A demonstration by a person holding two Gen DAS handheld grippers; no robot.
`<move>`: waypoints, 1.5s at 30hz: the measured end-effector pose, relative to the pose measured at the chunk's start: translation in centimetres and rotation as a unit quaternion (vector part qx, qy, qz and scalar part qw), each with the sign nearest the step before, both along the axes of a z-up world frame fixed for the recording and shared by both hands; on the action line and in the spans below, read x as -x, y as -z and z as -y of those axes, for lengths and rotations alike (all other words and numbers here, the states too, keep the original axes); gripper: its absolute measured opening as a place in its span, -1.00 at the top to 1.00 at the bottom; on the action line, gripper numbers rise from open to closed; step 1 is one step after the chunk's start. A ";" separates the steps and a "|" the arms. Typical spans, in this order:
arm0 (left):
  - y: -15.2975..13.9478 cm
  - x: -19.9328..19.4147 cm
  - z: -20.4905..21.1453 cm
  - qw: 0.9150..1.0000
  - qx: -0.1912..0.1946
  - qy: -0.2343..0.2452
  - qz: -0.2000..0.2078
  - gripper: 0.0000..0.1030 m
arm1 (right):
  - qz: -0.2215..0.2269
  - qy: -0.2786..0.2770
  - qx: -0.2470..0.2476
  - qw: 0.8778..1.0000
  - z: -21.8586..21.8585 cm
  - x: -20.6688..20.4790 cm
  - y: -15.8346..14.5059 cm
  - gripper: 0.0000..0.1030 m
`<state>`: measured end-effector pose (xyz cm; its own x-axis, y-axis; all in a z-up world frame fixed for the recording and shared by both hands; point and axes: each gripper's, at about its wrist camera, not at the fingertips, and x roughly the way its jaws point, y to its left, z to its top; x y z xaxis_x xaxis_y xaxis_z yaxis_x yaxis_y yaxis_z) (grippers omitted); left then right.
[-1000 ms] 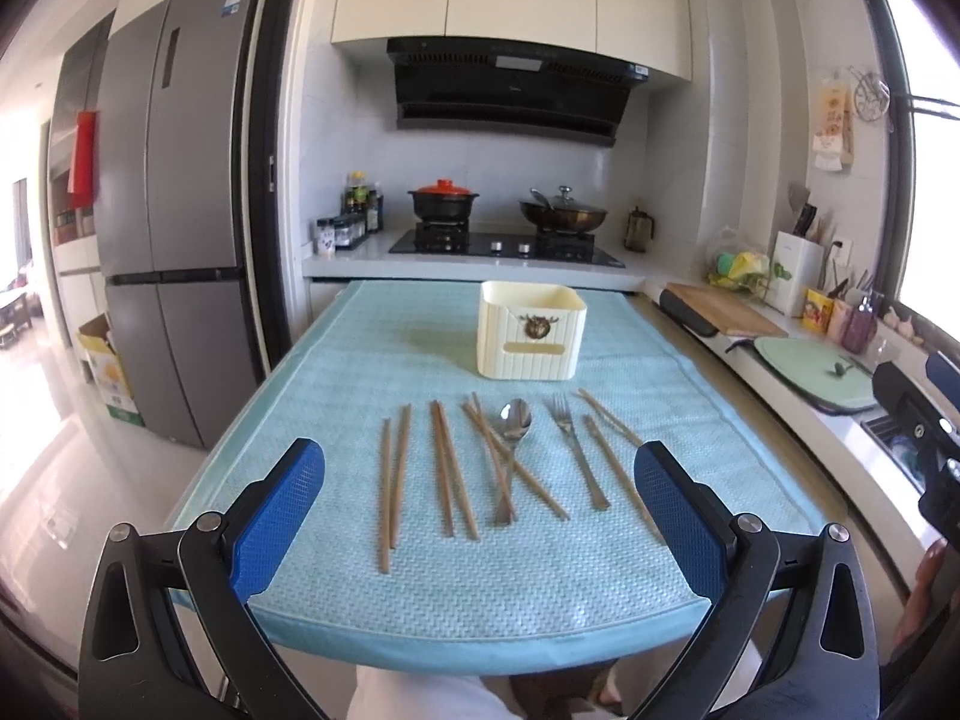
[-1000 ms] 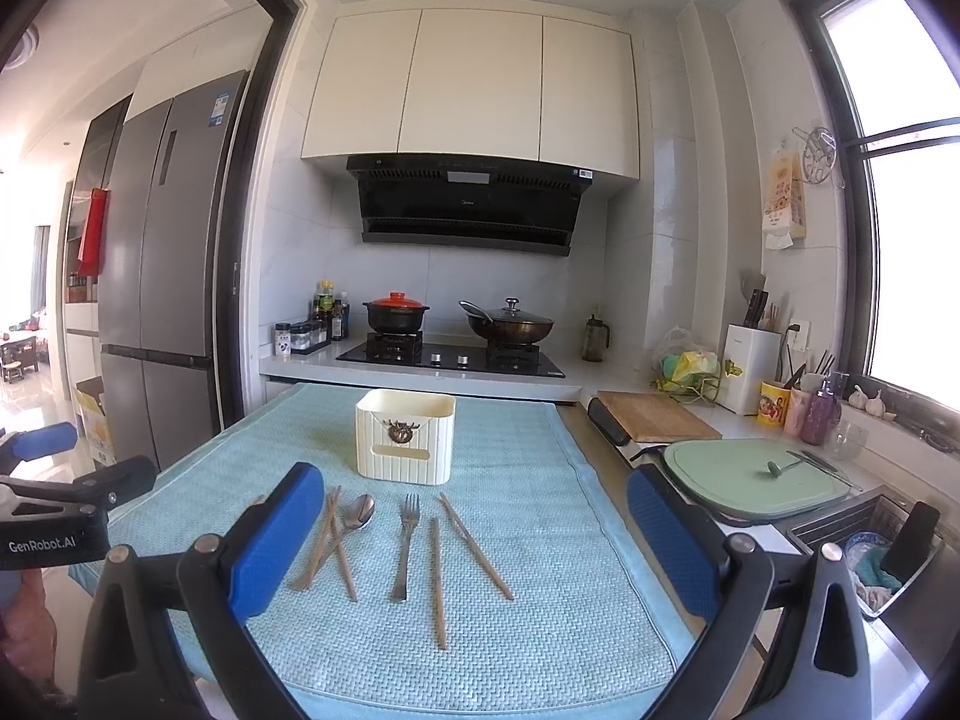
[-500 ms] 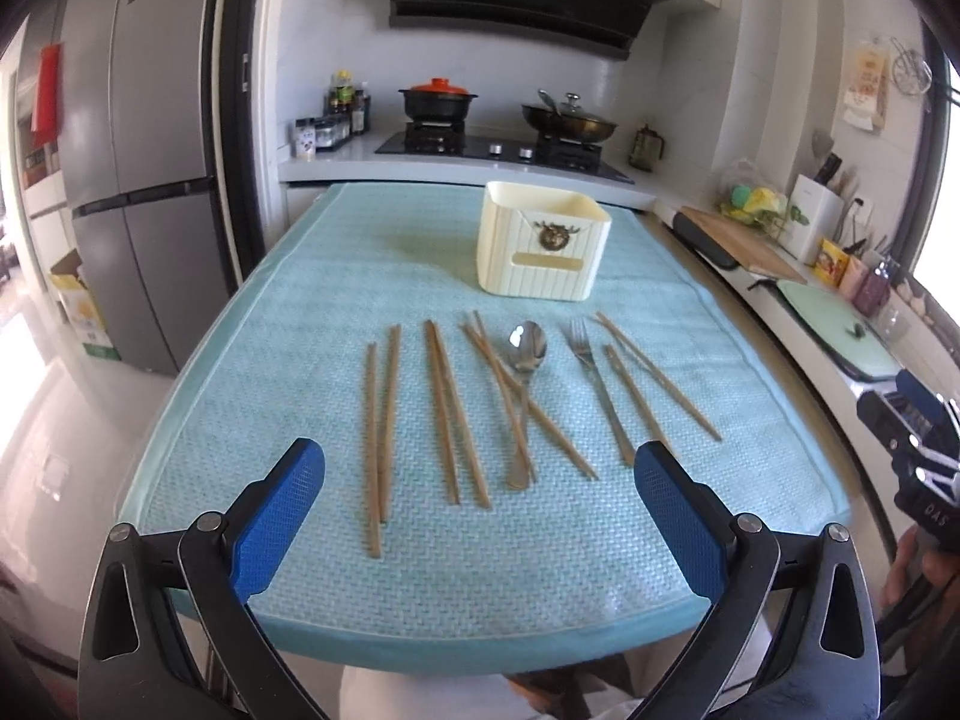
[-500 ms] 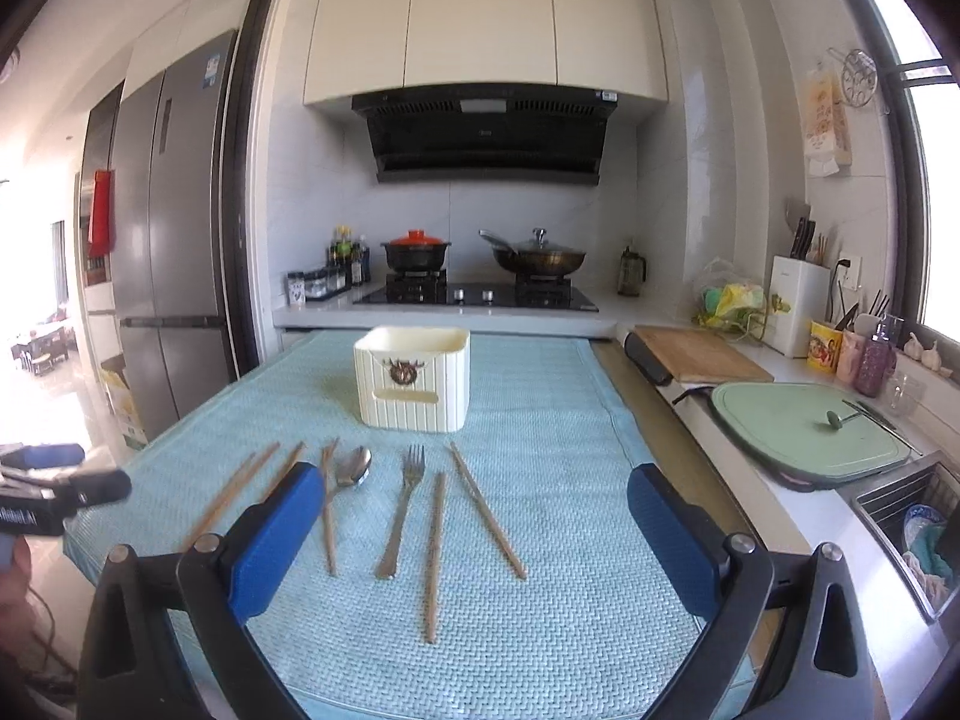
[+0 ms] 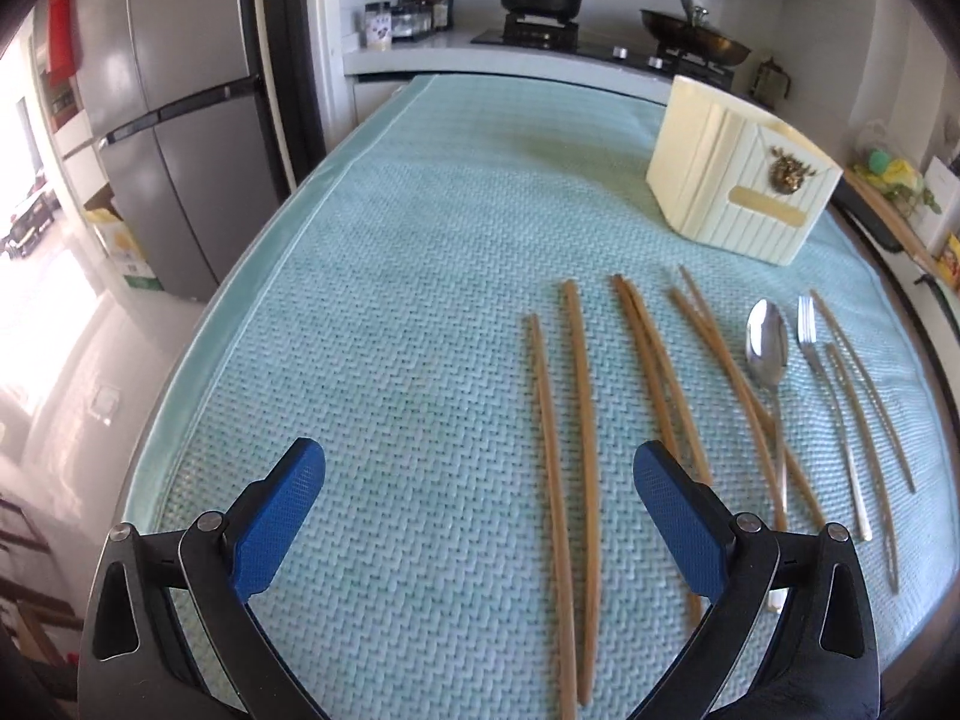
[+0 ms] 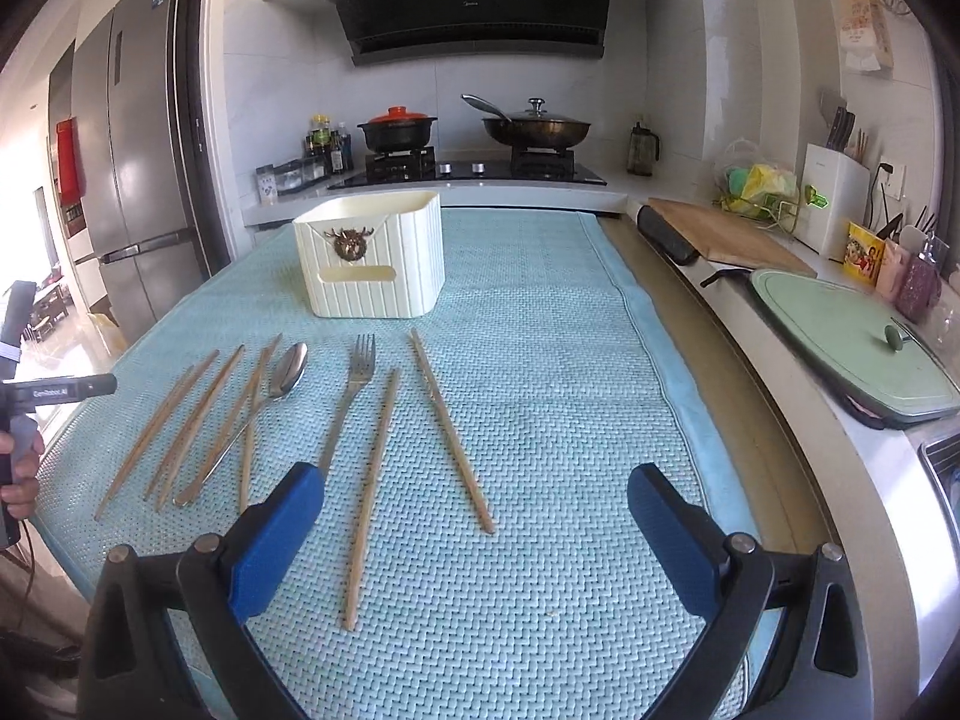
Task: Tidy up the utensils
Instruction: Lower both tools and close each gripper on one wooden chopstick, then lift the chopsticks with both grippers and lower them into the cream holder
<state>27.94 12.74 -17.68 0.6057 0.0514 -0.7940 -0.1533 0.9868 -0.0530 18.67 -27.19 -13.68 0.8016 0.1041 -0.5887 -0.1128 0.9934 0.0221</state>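
Note:
Several wooden chopsticks (image 5: pixel 579 420) lie in a row on the blue mat (image 5: pixel 390 300), with a metal spoon (image 5: pixel 767 348) and a fork (image 5: pixel 825 384) among them. A cream utensil box (image 5: pixel 744 186) stands behind them. My left gripper (image 5: pixel 480 480) is open low over the mat, by the near ends of the leftmost pair. In the right wrist view my right gripper (image 6: pixel 474 501) hangs open over two separate chopsticks (image 6: pixel 450 426), with the fork (image 6: pixel 354 384), the spoon (image 6: pixel 282 381) and the box (image 6: pixel 375 261) beyond. Both hold nothing.
A stove (image 6: pixel 474 171) with a pot and a pan stands behind the table. To the right run a wooden cutting board (image 6: pixel 726 231), a green board (image 6: pixel 852 342) and a sink edge. A fridge (image 5: pixel 162 120) is on the left. A hand (image 6: pixel 21 468) holds the left gripper.
Both grippers have moved forward and down toward the utensils. The left one has swung left, so the chopsticks now lie to its right. Both stay open.

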 end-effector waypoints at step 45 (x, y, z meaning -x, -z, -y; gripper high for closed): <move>2.1 -8.8 2.4 0.990 0.028 0.114 -0.077 0.94 | -0.205 -0.177 0.074 0.960 -10.5 -24.2 6.6 0.86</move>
